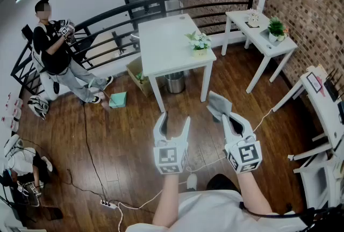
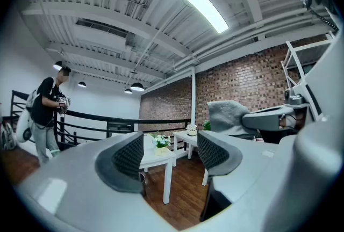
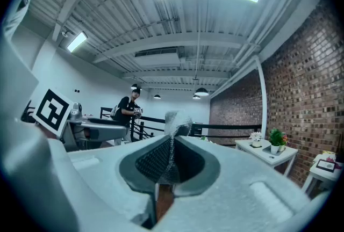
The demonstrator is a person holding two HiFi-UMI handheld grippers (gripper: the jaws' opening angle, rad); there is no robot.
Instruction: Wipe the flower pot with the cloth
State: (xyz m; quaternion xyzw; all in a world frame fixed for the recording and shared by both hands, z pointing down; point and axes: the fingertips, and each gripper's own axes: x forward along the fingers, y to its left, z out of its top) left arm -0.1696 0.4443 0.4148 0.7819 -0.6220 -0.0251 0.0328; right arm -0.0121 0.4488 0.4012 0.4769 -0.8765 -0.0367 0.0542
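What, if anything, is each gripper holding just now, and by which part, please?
The right gripper is shut on the grey fabric cloth, pinching one end so the rest sticks out past its tips. The left gripper stands open, holding nothing.

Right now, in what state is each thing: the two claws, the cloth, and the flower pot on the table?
Left claw: open, empty.
Right claw: shut on cloth.
Cloth: crumpled, pinched in right claw.
Pot: upright on table, untouched.
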